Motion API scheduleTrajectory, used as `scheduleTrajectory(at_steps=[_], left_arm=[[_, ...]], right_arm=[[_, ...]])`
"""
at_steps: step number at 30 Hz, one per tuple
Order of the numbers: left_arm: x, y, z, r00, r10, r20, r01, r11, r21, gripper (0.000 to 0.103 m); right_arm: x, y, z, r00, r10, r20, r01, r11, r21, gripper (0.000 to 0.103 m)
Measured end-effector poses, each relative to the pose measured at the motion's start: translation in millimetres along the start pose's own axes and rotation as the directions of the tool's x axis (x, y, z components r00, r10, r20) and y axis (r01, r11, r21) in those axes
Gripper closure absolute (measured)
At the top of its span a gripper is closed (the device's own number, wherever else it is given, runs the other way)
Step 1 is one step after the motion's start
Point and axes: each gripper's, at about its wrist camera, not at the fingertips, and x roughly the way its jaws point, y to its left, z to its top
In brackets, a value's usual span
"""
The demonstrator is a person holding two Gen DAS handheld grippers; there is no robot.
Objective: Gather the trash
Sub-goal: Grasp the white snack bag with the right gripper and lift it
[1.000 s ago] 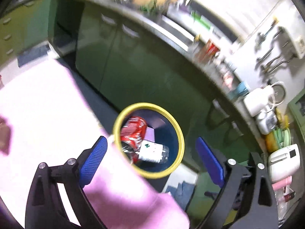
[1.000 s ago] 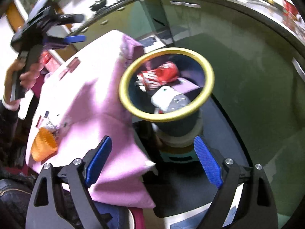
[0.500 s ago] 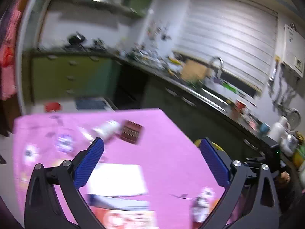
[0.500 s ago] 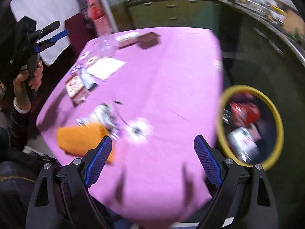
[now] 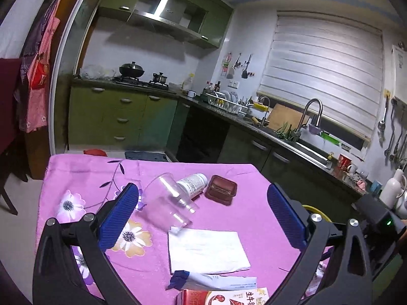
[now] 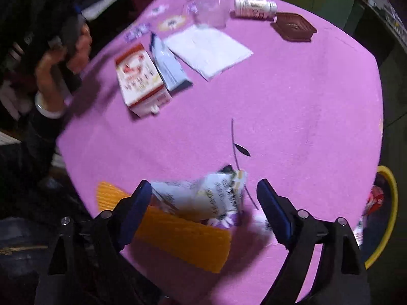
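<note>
Trash lies on a pink flowered tablecloth (image 5: pixel 254 218). In the left wrist view my left gripper (image 5: pixel 201 203) is open and empty, with stacked clear cups (image 5: pixel 168 200), a white bottle (image 5: pixel 193 181), a brown tray (image 5: pixel 221 189) and a white napkin (image 5: pixel 206 250) in front of it. My right gripper (image 6: pixel 203 193) points down and is open over a crumpled wrapper (image 6: pixel 206 198), which lies on an orange corrugated piece (image 6: pixel 183 236). Its pads stand apart from the wrapper. A red-and-white carton (image 6: pixel 140 78) and a blue-white packet (image 6: pixel 168 63) lie farther off.
The yellow-rimmed bin (image 6: pixel 389 216) stands off the table's right edge with a red can (image 6: pixel 375 198) inside. A person's hand (image 6: pixel 63 50) holds the left gripper at the table's far left. Green kitchen cabinets (image 5: pixel 122 119) and a sink counter (image 5: pixel 292 139) stand behind the table.
Both views swung away from the bin, which held a red can and a bottle, to the table top. The right gripper now hangs over the wrapper, and the left faces the cups.
</note>
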Motion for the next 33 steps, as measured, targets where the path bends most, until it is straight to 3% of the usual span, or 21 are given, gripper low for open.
scheduleTrajectory(at_steps=[8, 13, 17, 21, 27, 31, 33], left_arm=[[0.9, 2.3, -3.7, 0.999, -0.023, -0.026, 0.022, 1.0, -0.008, 0.007], [2.2, -0.5, -5.7, 0.999, -0.018, -0.032, 0.018, 1.0, 0.006, 0.007], [5.2, -1.0, -7.2, 0.999, -0.016, -0.046, 0.017, 1.0, 0.01, 0.006], [6.1, -1.7, -8.0, 0.999, -0.004, -0.052, 0.005, 1.0, 0.019, 0.007], [8.4, 1.6, -7.1, 0.998, -0.015, -0.064, 0.015, 1.0, -0.001, 0.006], [8.1, 1.4, -7.3, 0.998, -0.015, -0.063, 0.015, 1.0, 0.002, 0.006], [7.7, 1.7, -7.3, 0.998, -0.016, -0.06, 0.016, 1.0, 0.004, 0.007]], right_arm=[[18.7, 13.3, -2.0, 0.998, 0.031, -0.057, -0.034, 0.999, -0.041, 0.013], [14.9, 29.8, -2.5, 1.0, -0.018, -0.022, 0.015, 0.987, -0.159, 0.013], [11.9, 43.3, 3.7, 1.0, -0.009, -0.02, 0.004, 0.965, -0.263, 0.011], [16.2, 29.5, 18.4, 0.983, 0.178, -0.05, -0.182, 0.978, -0.1, 0.011], [27.5, 25.0, 30.5, 0.982, 0.178, -0.056, -0.177, 0.984, 0.018, 0.015], [42.5, 26.2, 40.6, 0.982, 0.169, -0.085, -0.164, 0.985, 0.062, 0.039], [43.1, 25.2, 43.4, 0.983, 0.164, -0.077, -0.159, 0.985, 0.071, 0.042]])
